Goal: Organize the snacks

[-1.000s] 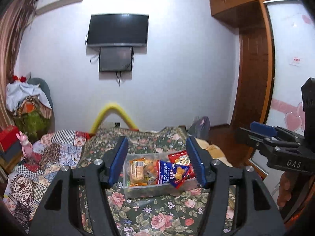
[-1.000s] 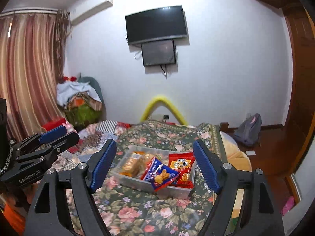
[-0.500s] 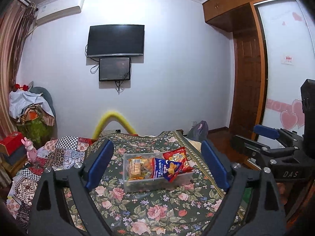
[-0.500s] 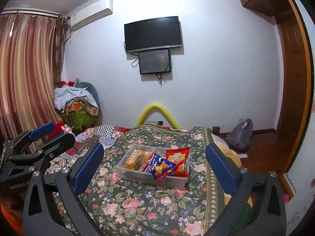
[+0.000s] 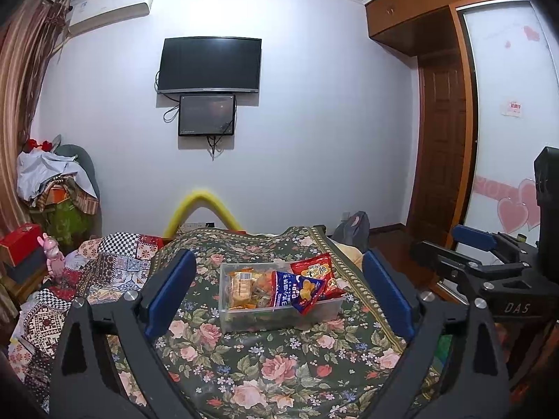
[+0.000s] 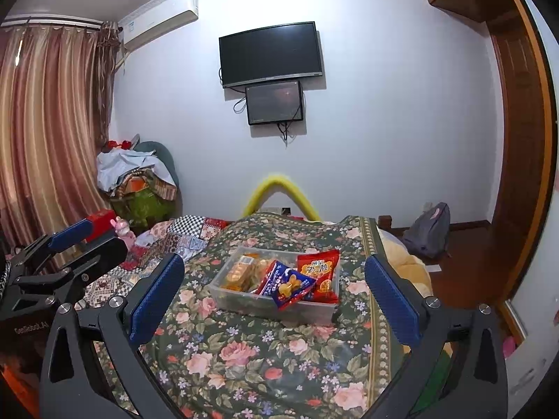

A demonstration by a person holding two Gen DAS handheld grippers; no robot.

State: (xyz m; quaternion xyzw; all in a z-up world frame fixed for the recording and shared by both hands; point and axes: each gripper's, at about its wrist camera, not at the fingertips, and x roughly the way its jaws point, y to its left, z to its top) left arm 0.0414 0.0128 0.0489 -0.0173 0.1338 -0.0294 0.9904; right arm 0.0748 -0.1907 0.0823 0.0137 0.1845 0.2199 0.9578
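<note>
Clear snack bin (image 5: 279, 309) sits on the floral bedspread (image 5: 279, 366), blue packet (image 5: 297, 288) (poking over the rim) beside the red one (image 5: 314, 272). Left tongs (image 5: 277, 295) and right tongs (image 6: 274, 295) have just been opening; both gape wide, nothing between them.

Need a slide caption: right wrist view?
Open right gripper facing clear bin of snack packets on floral bedspread.

Ahead of you a box (image 5: 279, 309) sits on the bed (image 5: 265, 363), snack packets (image 5: 297, 288) in it; wall screens (image 5: 209, 66) hang behind.
</note>
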